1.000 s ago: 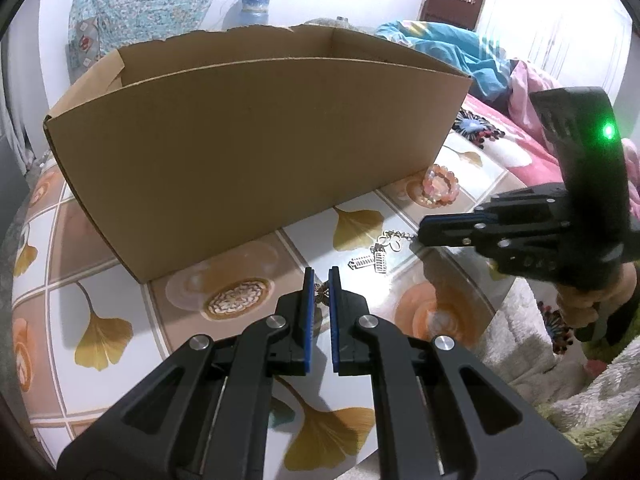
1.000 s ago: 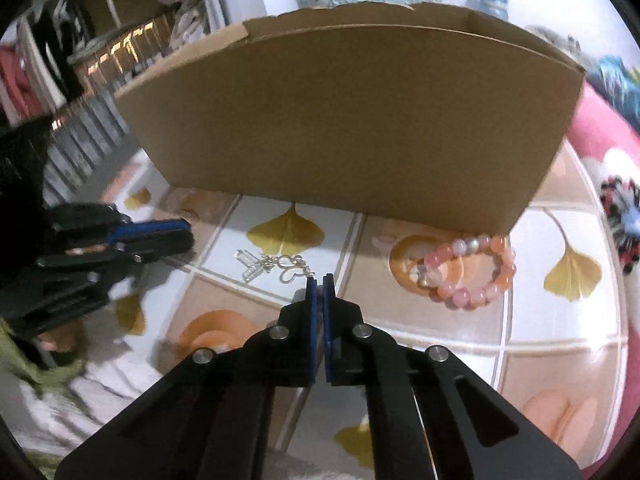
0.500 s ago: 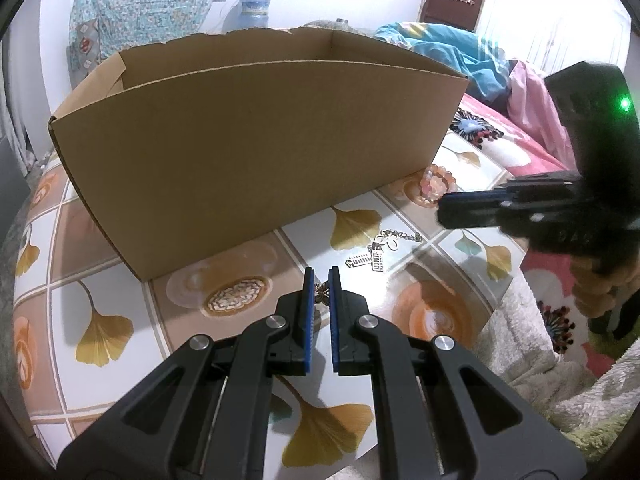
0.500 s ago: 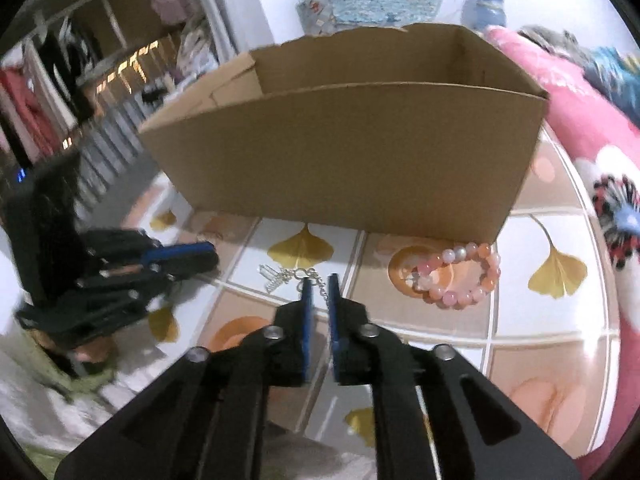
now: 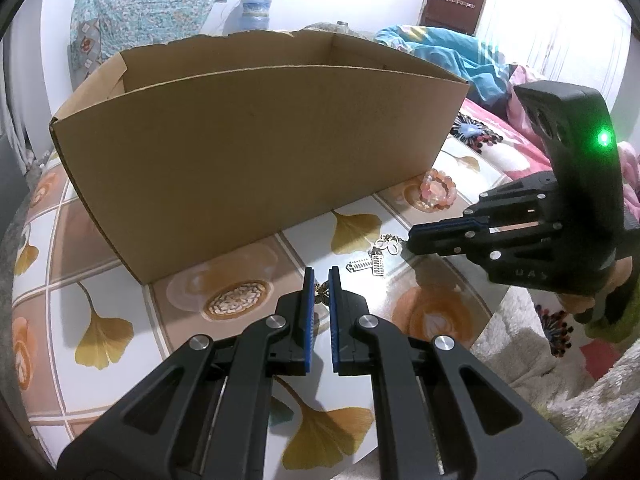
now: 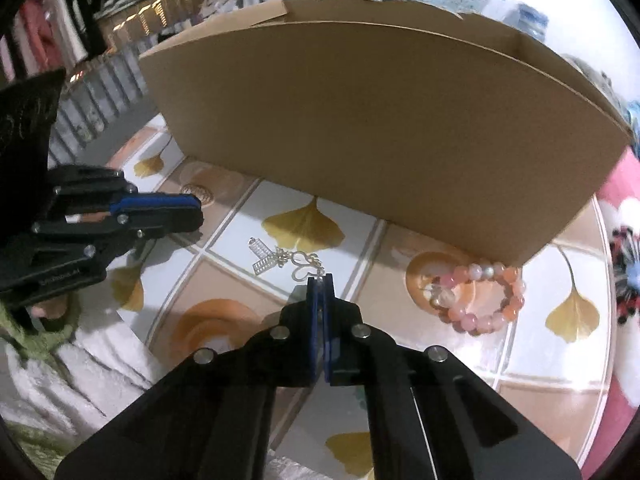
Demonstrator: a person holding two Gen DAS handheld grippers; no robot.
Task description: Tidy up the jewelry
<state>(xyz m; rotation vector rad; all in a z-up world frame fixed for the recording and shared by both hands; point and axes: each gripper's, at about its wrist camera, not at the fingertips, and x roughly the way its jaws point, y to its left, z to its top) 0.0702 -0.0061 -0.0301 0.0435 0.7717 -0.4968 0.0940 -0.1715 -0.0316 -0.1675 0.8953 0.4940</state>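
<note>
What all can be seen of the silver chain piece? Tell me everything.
The silver chain piece looks like thin bright metal: two small ridged bar charms crossed over each other, short links, and a curled hook clasp. It lies flat on the ginkgo-leaf tabletop, in front of the cardboard box. The right gripper is shut on its chain end.

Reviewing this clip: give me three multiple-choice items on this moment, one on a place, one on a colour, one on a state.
1. Where does the bead bracelet lie? A in the cardboard box; B on the table by the box's corner; C in a gripper.
2. Its beads are: A green; B pink and orange; C black.
3. The right gripper has its jaws: A wide open; B shut on the bracelet; C shut on the silver chain.
Key: B, it lies outside, at the box's foot; B, both views show those colours; C, the jaws have just been closing and pinch the chain's end.
</note>
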